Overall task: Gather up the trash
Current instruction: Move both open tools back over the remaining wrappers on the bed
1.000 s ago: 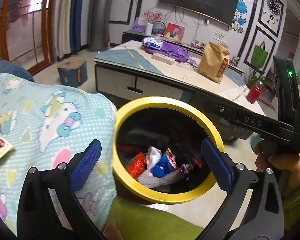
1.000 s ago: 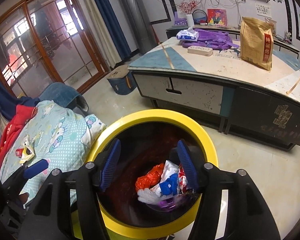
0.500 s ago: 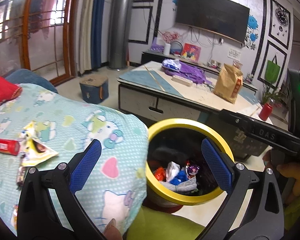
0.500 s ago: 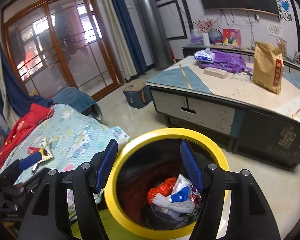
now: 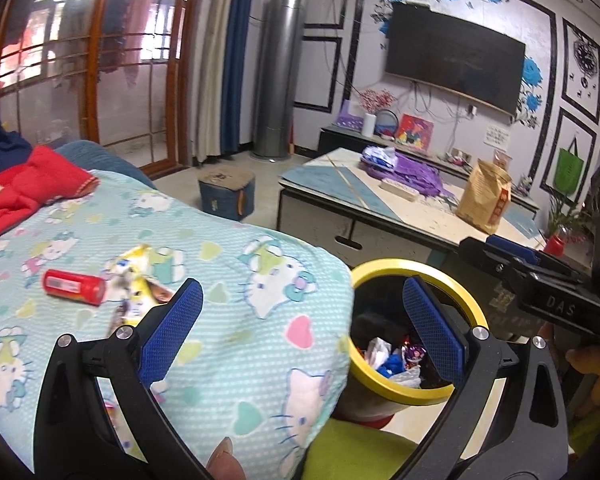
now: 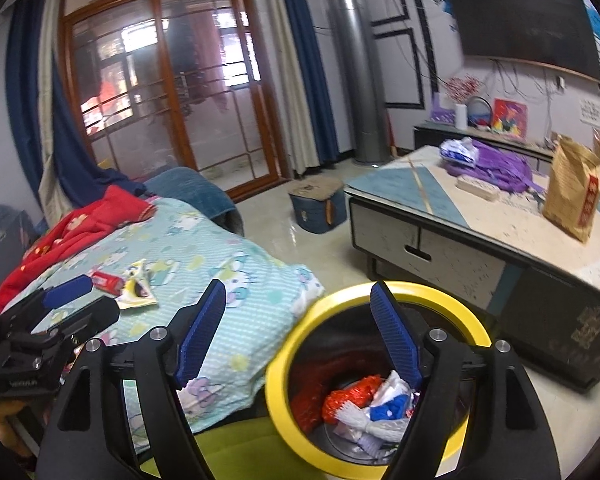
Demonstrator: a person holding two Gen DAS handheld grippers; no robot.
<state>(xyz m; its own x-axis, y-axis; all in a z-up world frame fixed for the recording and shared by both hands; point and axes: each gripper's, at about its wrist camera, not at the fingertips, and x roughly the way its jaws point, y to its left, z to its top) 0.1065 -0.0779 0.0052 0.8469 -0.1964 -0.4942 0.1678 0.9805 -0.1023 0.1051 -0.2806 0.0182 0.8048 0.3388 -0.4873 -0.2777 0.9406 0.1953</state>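
A yellow-rimmed bin (image 5: 400, 266) (image 6: 336, 300) holds several wrappers (image 6: 364, 404). It stands on the floor beside a cartoon-print blanket (image 5: 240, 320) (image 6: 204, 248). On the blanket lie a small red can (image 5: 74, 286) (image 6: 107, 281) and a yellow wrapper (image 5: 140, 276) (image 6: 138, 290). My left gripper (image 5: 300, 324) is open and empty above the blanket's edge, right of the can. My right gripper (image 6: 300, 336) is open and empty above the bin's left rim; it also shows in the left wrist view (image 5: 540, 280).
A low table (image 6: 480, 216) with a brown paper bag (image 6: 574, 196) and purple cloth (image 6: 496, 164) stands past the bin. A blue stool (image 6: 318, 204) sits on the floor. Red clothing (image 6: 72, 232) lies at the blanket's far end.
Both grippers have swung left and up from over the bin toward the blanket. The red can and yellow wrapper have come into fuller view. Both stay open.
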